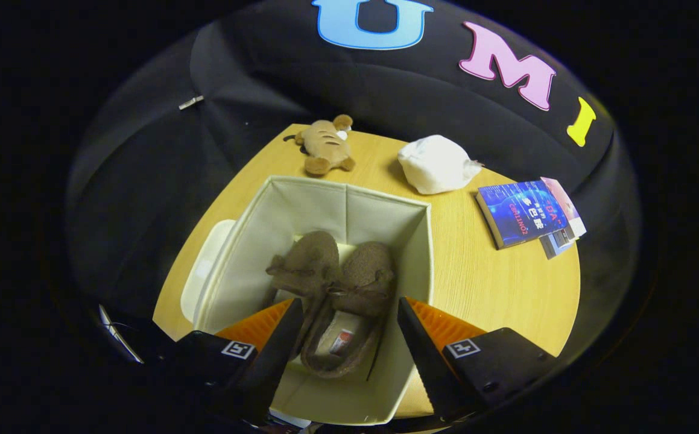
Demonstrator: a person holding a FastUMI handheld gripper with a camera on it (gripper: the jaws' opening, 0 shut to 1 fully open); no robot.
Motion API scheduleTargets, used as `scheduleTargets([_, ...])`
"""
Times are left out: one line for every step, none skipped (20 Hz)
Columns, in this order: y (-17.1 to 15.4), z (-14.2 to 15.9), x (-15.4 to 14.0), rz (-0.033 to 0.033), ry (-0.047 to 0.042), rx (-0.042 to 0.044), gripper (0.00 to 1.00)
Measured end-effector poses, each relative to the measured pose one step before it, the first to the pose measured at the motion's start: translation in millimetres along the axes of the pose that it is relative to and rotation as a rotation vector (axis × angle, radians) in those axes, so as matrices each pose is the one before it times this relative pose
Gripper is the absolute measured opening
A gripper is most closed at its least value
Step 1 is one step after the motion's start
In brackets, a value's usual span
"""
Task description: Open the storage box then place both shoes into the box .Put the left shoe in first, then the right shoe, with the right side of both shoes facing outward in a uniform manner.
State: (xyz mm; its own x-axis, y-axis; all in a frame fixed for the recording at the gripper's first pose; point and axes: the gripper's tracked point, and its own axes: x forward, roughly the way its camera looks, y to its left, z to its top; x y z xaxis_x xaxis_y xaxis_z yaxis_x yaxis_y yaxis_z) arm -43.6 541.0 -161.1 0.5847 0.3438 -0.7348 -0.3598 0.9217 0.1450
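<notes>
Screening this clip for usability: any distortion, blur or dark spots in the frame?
Gripper view: strong fisheye bends the round wooden table; brown suede shoes in the cream fabric box look sharp; booth beyond is dark; gripper jaws open, nearest parts in shadow.

The left shoe's point(301, 271) heel is hidden behind a finger point(277, 349) of the tool point(349, 313). The lid point(204, 271) is largely covered by the storage box point(253, 241). The table's point(494, 289) near edge is cut off.

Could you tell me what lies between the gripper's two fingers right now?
In the gripper view, the open gripper hangs over the box; both brown shoes lie side by side inside it, between the fingers, untouched.
</notes>
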Motion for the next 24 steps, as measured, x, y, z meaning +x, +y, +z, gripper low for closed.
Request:
scheduleTargets([0.03, 4.58, -5.84, 0.02375, -0.02313, -0.00130, 0.98])
scheduleTargets([-2.28, 4.29, -5.89, 0.02038, -0.02562, -0.00048, 0.98])
scheduleTargets([-5.36, 3.91, -8.43, 0.01042, -0.02391, -0.00250, 0.98])
scheduleTargets([-5.92, 3.57, -8.24, 0.00585, -0.02529, -0.00348, 0.98])
scheduleTargets([-7.68, 3.31, -7.03, 0.00309, -0.02250, -0.00345, 0.98])
scheduleTargets([-8.30, 2.93, -7.66, 0.00267, -0.02328, -0.00173, 0.99])
scheduleTargets([-9.24, 3.00, -7.59, 0.00324, -0.02298, -0.00242, 0.98])
scheduleTargets([-10.51, 2.80, -7.14, 0.00047, -0.02339, -0.00352, 0.98])
scheduleTargets([-12.05, 2.77, -6.74, -0.00251, -0.02371, -0.00696, 0.98])
scheduleTargets([-12.45, 2.11, -7.45, -0.00547, -0.02718, -0.00932, 0.98])
scheduleTargets([-12.05, 3.07, -6.63, -0.00213, -0.03343, -0.00826, 0.98])
scheduleTargets([-12.50, 3.14, -6.74, -0.00344, -0.03610, -0.00964, 0.98])
scheduleTargets([-14.95, 3.42, -7.27, -0.00574, -0.03543, -0.01082, 0.98])
scheduleTargets([-13.33, 2.34, -6.80, -0.00431, -0.03223, -0.00654, 0.98])
scheduleTargets([-14.56, 1.96, -7.33, -0.00701, -0.02703, -0.00187, 0.98])
scheduleTargets([-13.62, 0.94, -8.25, -0.00642, -0.02014, 0.00306, 0.98])
scheduleTargets([-15.93, 0.41, -5.89, -0.00725, -0.01964, 0.00809, 0.98])
scheduleTargets([-14.99, 2.58, -6.56, -0.01000, -0.02156, 0.00427, 0.98])
scheduleTargets([-17.34, 4.91, -6.27, -0.01601, -0.03032, -0.00132, 0.98])
scheduleTargets([-18.16, 3.83, -5.57, -0.02113, -0.03273, -0.00431, 0.98])
scheduleTargets([-17.83, 4.03, -5.28, -0.01915, -0.03212, 0.00170, 0.98])
scheduleTargets([-16.12, 3.29, -6.21, -0.01909, -0.02769, 0.00472, 0.98])
scheduleTargets([-17.00, 1.74, -4.43, -0.01825, -0.02023, 0.00367, 0.98])
scheduleTargets([-15.86, 1.27, -3.30, -0.01580, -0.01528, 0.00526, 0.98])
